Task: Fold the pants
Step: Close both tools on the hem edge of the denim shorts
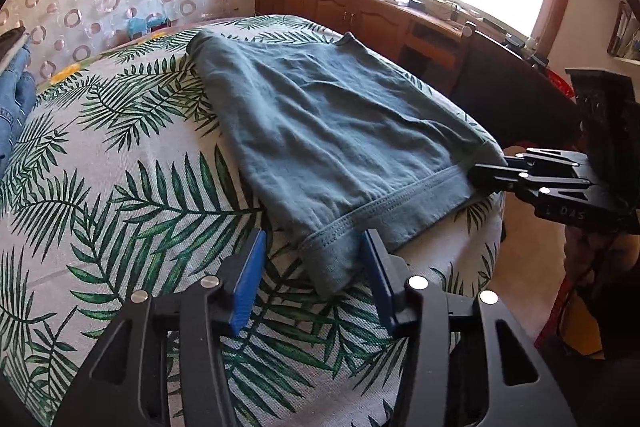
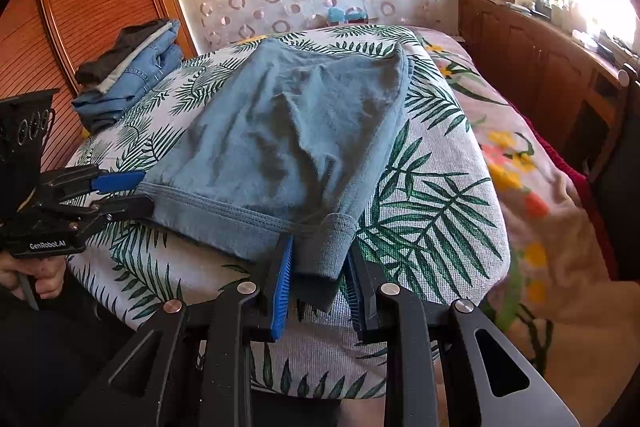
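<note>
Where the left wrist view is taken, the teal pants are seen folded flat on the leaf-print cover of the bed. The left gripper is spread wide, its blue pads either side of the near waistband corner, gripping nothing. The right gripper is seen at the other corner.

In the right wrist view, the right gripper is held partly apart around the hanging waistband corner, contact unclear. A stack of jeans is noted behind.

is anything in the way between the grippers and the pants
Nothing visible is. The left gripper and the right gripper each stand open around a near corner of the pants on the bed.
</note>
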The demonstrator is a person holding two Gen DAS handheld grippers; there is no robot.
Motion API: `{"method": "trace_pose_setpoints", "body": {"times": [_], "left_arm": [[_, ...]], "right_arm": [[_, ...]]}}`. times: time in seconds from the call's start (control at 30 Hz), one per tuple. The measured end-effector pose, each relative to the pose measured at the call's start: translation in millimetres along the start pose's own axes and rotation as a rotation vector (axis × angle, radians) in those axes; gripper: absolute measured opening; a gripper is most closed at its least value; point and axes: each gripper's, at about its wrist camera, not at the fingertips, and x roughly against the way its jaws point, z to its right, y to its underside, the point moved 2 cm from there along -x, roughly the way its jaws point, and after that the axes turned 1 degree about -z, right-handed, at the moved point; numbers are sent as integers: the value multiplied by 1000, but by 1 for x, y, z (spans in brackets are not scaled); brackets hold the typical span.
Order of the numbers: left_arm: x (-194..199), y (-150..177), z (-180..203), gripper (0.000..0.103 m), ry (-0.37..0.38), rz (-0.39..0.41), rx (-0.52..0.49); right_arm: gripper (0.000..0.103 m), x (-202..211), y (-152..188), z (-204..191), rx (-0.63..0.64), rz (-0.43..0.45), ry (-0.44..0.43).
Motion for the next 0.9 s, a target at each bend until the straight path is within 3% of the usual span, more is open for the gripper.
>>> {"method": "trace_pose_setpoints", "body": {"times": [0.1, 0.17, 0.4, 0.67, 0.9], "left_arm": [[0, 0, 3, 50, 15, -1, -15], [0, 2, 6, 36, 40, -2, -22], [7, 0, 1, 19, 52, 28, 4], [15, -2, 3, 17, 52, 61, -4], [8, -1, 0, 17, 58, 28, 15]], "right_arm": [[25, 0, 0, 1, -4, 1, -4], [25, 0, 0, 1, -5, 2, -4], [21, 1, 1, -3, 15, 6, -5], [17, 2, 1, -10, 63, 9, 20], [17, 2, 2, -8, 54, 10, 13]]}}
